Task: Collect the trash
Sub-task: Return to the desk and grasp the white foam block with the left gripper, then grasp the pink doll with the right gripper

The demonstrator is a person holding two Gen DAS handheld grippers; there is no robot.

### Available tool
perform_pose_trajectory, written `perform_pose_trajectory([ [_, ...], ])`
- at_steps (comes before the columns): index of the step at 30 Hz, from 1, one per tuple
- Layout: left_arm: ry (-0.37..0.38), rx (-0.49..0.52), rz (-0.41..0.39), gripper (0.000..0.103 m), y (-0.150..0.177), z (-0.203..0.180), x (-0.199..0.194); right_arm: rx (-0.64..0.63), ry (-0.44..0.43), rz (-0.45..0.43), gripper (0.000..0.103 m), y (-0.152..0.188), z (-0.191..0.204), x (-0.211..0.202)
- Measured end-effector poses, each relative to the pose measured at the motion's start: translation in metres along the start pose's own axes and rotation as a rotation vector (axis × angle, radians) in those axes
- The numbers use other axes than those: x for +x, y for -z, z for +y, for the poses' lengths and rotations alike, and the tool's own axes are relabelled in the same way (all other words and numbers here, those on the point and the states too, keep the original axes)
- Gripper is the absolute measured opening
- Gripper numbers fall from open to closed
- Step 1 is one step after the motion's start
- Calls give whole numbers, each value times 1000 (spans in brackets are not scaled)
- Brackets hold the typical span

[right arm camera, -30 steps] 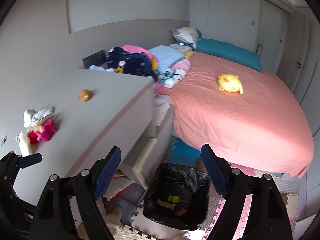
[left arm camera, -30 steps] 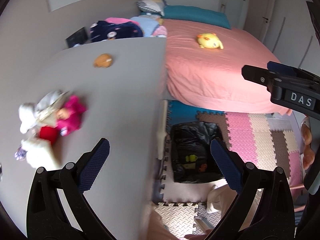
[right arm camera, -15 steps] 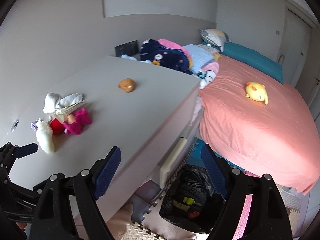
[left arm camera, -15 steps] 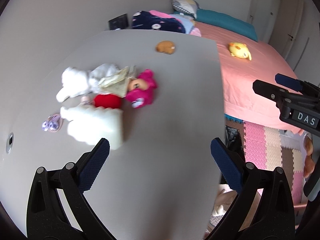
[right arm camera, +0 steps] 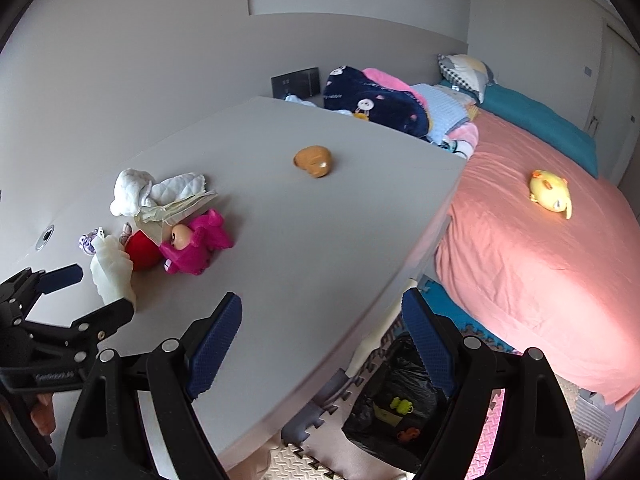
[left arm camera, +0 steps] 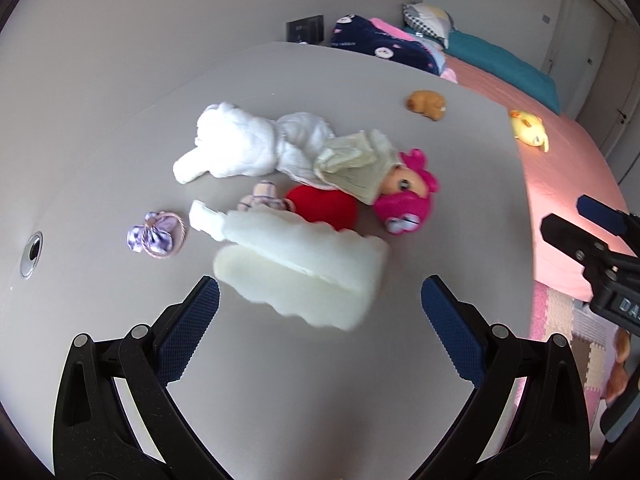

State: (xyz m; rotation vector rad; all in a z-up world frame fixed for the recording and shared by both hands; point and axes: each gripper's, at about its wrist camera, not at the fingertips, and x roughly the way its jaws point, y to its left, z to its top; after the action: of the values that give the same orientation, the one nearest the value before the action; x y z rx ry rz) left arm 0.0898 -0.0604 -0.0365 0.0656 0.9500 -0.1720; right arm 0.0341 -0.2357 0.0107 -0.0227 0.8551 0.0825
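Note:
A white ridged plastic bottle (left arm camera: 300, 268) lies on the grey tabletop (left arm camera: 280, 380), just ahead of my open, empty left gripper (left arm camera: 320, 312); it also shows in the right wrist view (right arm camera: 110, 272). Behind it lie a red ball (left arm camera: 324, 206), a pink doll (left arm camera: 404, 200), crumpled paper (left arm camera: 356, 168), a white cloth (left arm camera: 240, 148) and a purple scrunchie (left arm camera: 158, 234). My right gripper (right arm camera: 322, 328) is open and empty over the table's right edge. A black trash bag (right arm camera: 396, 404) sits on the floor below, holding small items.
A brown toy (right arm camera: 314, 160) lies mid-table. A pink bed (right arm camera: 540, 248) with a yellow plush (right arm camera: 550, 194) stands to the right. Blankets (right arm camera: 376, 100) pile at the bed's head. Foam mats (left arm camera: 560, 320) cover the floor. A cable hole (left arm camera: 31, 254) sits at the table's left.
Both grippers swung left from the floor bag toward the table. My left gripper has closed in on the white bottle and the pile, which now fill its view.

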Motion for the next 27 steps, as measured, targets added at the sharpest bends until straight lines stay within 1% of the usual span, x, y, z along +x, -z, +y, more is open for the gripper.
perform_pose_trajectory([
  [9, -5, -18, -3, 97, -4, 17, 13, -28, -36, 23, 83, -11, 17, 24],
  [10, -3, -18, -9, 95, -4, 18, 13, -32, -42, 22, 83, -13, 19, 25],
  [12, 3, -15, -13, 85, -6, 21, 13, -37, -52, 22, 83, -15, 23, 28],
  [13, 5, -15, -12, 84, -7, 22, 14, -38, -56, 21, 83, -15, 25, 29],
  [16, -4, -1, -26, 76, -6, 24, 12, -41, -71, 25, 83, -17, 32, 33],
  [18, -1, -1, -32, 67, -4, 26, 10, -43, -82, 26, 83, -19, 36, 35],
  [21, -29, 9, -47, 62, -3, 31, 5, -47, -109, 33, 83, -19, 45, 37],
  [27, -46, -12, -65, 61, 1, 50, -7, -65, -147, 48, 83, -19, 64, 47],
])
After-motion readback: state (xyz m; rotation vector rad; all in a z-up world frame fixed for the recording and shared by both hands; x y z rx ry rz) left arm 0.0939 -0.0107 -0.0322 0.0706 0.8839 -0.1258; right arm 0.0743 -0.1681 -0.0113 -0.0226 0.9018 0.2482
